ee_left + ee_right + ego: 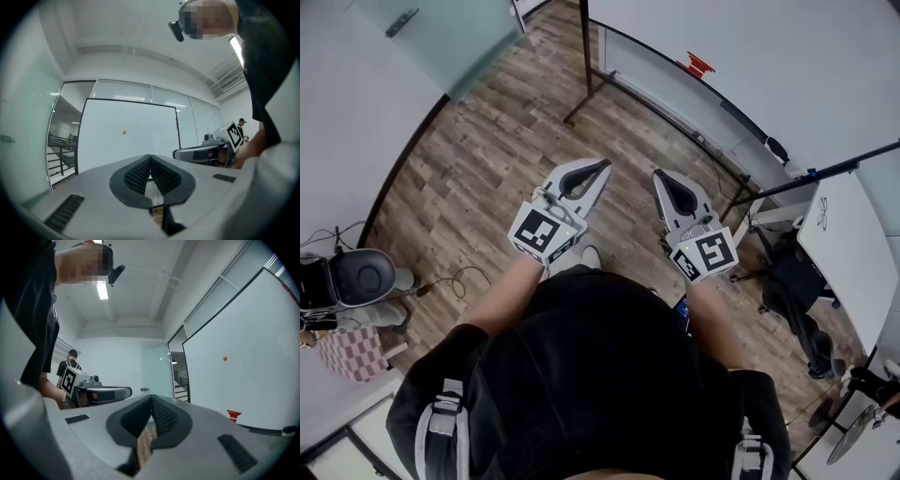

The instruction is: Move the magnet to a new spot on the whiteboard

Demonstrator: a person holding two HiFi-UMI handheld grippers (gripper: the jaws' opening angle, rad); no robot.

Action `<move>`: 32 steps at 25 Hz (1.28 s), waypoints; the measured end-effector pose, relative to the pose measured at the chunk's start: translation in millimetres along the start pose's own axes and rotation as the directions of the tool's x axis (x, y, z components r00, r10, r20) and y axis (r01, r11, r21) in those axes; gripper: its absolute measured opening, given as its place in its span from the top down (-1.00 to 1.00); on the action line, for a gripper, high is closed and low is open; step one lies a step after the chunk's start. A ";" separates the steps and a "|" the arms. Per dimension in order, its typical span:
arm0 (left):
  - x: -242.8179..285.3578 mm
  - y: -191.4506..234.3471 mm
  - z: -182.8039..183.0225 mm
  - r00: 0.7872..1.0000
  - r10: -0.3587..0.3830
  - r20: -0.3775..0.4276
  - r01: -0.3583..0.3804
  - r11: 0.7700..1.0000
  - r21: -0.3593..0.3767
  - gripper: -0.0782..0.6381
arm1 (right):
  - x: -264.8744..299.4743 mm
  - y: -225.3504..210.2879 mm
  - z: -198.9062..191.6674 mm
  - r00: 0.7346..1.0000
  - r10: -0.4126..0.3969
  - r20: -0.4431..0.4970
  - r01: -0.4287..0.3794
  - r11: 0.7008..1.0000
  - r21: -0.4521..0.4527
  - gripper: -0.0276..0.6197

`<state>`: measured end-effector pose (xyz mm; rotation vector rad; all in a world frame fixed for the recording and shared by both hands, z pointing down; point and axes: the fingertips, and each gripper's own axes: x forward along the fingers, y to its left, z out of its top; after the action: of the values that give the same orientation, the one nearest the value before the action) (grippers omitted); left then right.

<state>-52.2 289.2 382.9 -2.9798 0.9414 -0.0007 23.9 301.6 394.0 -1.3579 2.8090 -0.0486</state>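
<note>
We hold left gripper [598, 169] and right gripper [661, 178] with jaws together, empty. Gripper views give us the orange magnet [123, 132] on the whiteboard [140, 150]; head view adds wood floor [487, 159] beneath.

L tongs [602, 166], R tongs [660, 176], wood floor [487, 159], whiteboard [750, 47]

The scene is being looked down on steeply from the person's head, close above the left gripper [600, 167], the right gripper [661, 175] and the wooden floor [487, 159]. The whiteboard [131, 136] is being faced squarely from well back in the left gripper view, and obliquely in the right gripper view. The board and its orange magnet [123, 132] are being shared by both, and the opposite gripper is being caught in each.
</note>
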 end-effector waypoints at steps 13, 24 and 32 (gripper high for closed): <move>-4.7 79.6 -8.0 0.999 -0.028 0.025 0.029 0.999 -0.038 0.77 | 65.1 -9.5 -2.8 0.997 -0.072 -0.021 0.072 0.997 0.005 0.93; 26.7 108.0 -9.5 1.000 -0.008 0.026 0.009 0.999 -0.031 0.77 | 98.1 -44.4 -8.8 0.999 -0.049 -0.013 0.049 0.999 0.006 0.93; 75.8 132.9 -11.1 1.000 0.003 0.016 -0.002 1.000 -0.029 0.77 | 119.6 -97.7 -6.9 0.999 -0.046 -0.003 0.046 0.999 0.021 0.93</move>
<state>-66.6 136.7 391.5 -3.0005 0.9518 0.0371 25.9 147.4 403.9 -1.4184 2.7710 -0.0797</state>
